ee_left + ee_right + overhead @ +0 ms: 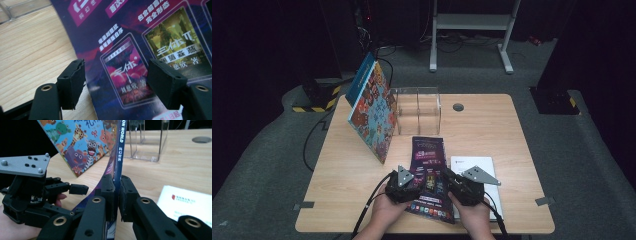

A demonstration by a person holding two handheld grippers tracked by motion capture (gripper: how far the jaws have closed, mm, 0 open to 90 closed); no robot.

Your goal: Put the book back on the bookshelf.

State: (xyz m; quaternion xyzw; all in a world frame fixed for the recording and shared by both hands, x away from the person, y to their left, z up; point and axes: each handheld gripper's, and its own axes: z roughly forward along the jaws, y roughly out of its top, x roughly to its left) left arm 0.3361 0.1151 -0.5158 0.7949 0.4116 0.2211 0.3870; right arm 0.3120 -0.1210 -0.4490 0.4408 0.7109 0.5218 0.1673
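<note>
The right gripper (117, 192) is clamped on the spine edge of the purple magazine (430, 170); the left gripper (115, 82) stands wide, its jaws astride the cover without pressing it. The wooden table (492, 130) sits on grey carpet in a dark room. The magazine lies near the front edge, its long side running away from the person.

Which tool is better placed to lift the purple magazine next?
Right, probably. The right tool is already shut on the purple magazine by its spine edge, while the left tool stands open over the cover, pressing nothing.
</note>
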